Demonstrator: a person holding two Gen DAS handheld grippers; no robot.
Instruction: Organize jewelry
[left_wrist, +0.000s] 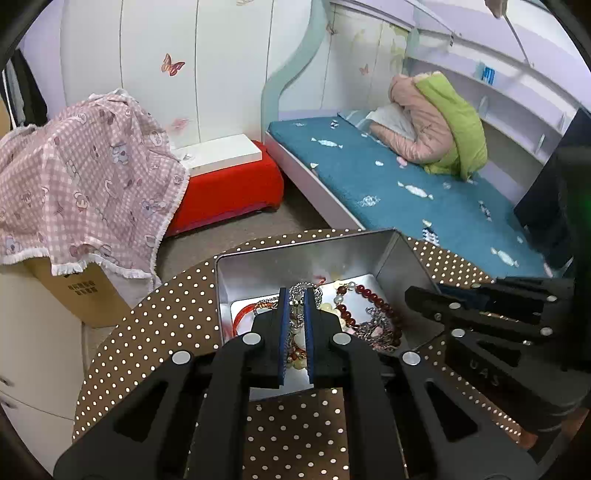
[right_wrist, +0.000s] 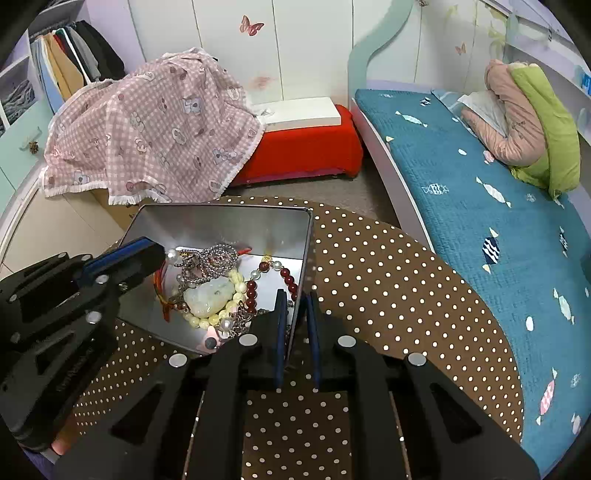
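Evidently the right gripper is clenched on the right wall of the metal tin, one finger inside and one outside, probably to steady it near the far edge of the polka-dot table. Meanwhile the left gripper hangs over the tin, jaws nearly shut; whether it pinches the silver chain I cannot tell. Inside lie the red bead bracelet and pale jade pendant, tangled together.

left tongs closed, right tongs nearly closed
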